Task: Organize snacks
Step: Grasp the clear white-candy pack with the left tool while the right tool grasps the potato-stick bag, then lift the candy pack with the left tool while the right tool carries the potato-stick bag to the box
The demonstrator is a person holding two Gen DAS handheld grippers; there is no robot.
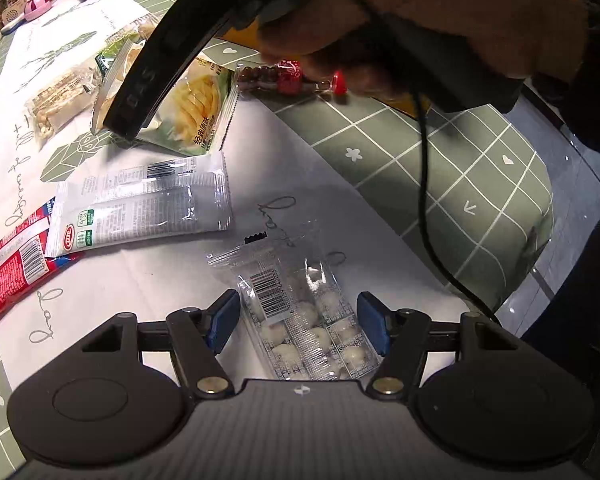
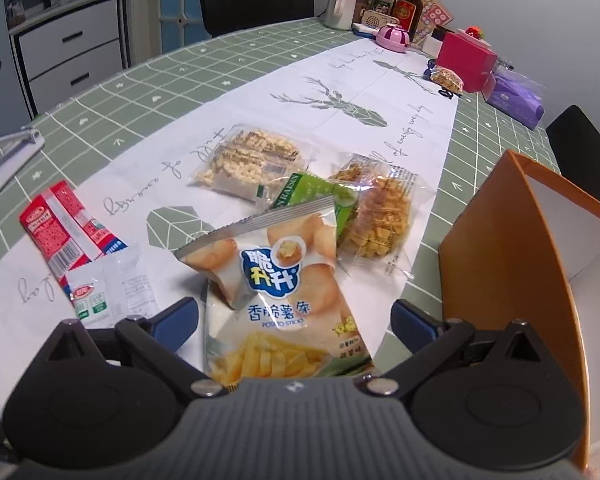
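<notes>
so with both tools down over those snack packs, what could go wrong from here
1. The left tool straddles the clear candy pack with its pads not clearly pressing; the slick film could slip or crumple when it closes.
2. The right tool is open around the potato sticks bag, which leans on the green raisin pack; lifting may drag that neighbour.
3. The right tool's cable hangs near the left tool and could snag.
</notes>
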